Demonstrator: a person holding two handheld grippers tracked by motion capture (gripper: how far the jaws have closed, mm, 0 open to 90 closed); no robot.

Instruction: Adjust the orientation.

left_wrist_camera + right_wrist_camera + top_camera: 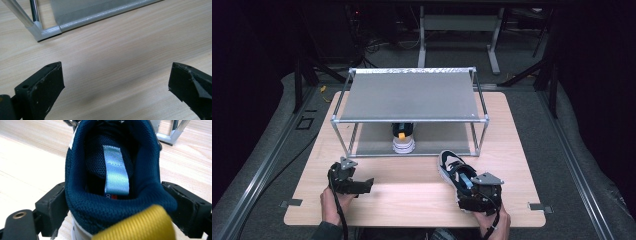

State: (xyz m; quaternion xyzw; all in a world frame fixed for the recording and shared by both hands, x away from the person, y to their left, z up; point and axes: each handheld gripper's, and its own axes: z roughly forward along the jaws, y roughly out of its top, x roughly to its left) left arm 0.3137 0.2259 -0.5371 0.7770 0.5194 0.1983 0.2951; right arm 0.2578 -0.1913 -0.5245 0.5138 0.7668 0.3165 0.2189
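Observation:
A dark blue shoe (452, 170) with a white sole lies on the wooden table (412, 205) in front of the rack, heel toward me. My right gripper (468, 190) has a jaw on each side of its heel collar (112, 210), and both pads touch the fabric. A yellow heel loop (140, 227) and a light blue tongue tab (115, 172) show in the right gripper view. A second matching shoe (403, 137) stands on the rack's lower shelf. My left gripper (362, 186) rests at the near left, open (116, 82), with bare wood between its jaws.
A grey two-shelf metal rack (409, 95) stands at the back middle of the table; its front left foot (47, 32) lies just ahead of the left gripper and its right foot (172, 136) beyond the shoe. Dark floor surrounds the table.

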